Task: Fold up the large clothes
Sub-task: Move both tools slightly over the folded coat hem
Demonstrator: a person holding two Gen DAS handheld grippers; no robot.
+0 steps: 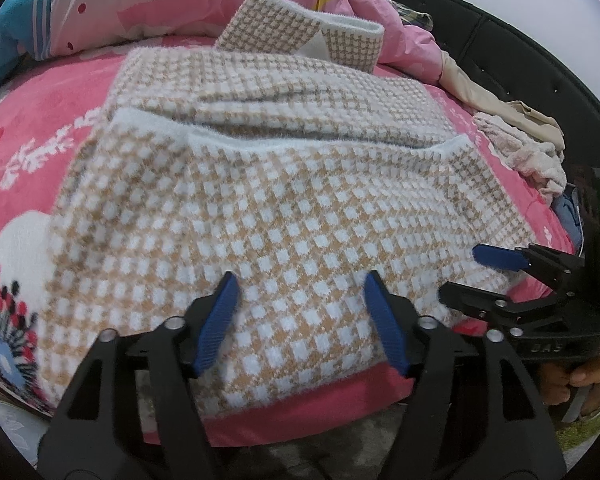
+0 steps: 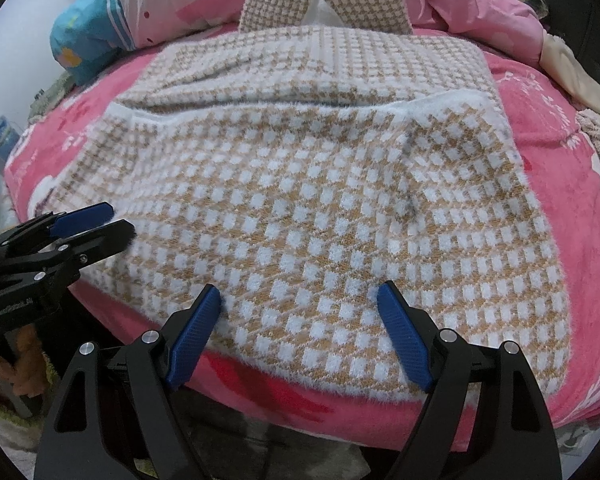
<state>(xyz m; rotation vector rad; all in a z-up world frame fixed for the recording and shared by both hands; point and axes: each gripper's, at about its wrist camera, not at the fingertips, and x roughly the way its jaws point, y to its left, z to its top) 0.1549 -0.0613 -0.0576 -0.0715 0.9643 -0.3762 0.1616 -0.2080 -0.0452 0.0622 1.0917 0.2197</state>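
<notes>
A fuzzy tan-and-white checked sweater (image 1: 284, 208) lies flat on a pink blanket (image 1: 28, 152), its sleeves folded across the body and its collar at the far end. My left gripper (image 1: 302, 280) stands open over the near hem, its blue pads apart and pressing on nothing. In the right wrist view the same sweater (image 2: 312, 200) fills the middle, and my right gripper (image 2: 298, 290) is open above the near hem too. Each gripper shows in the other's view: the right gripper (image 1: 460, 274) at the sweater's right corner, the left gripper (image 2: 120, 220) at its left edge.
A crumpled pink quilt (image 1: 172, 4) and a blue pillow (image 2: 88, 44) lie beyond the collar. Beige cloth (image 1: 496, 100) and a pale towel (image 1: 536, 160) are heaped at the right by a black headboard (image 1: 480, 36). A hand (image 1: 580, 380) holds the right gripper.
</notes>
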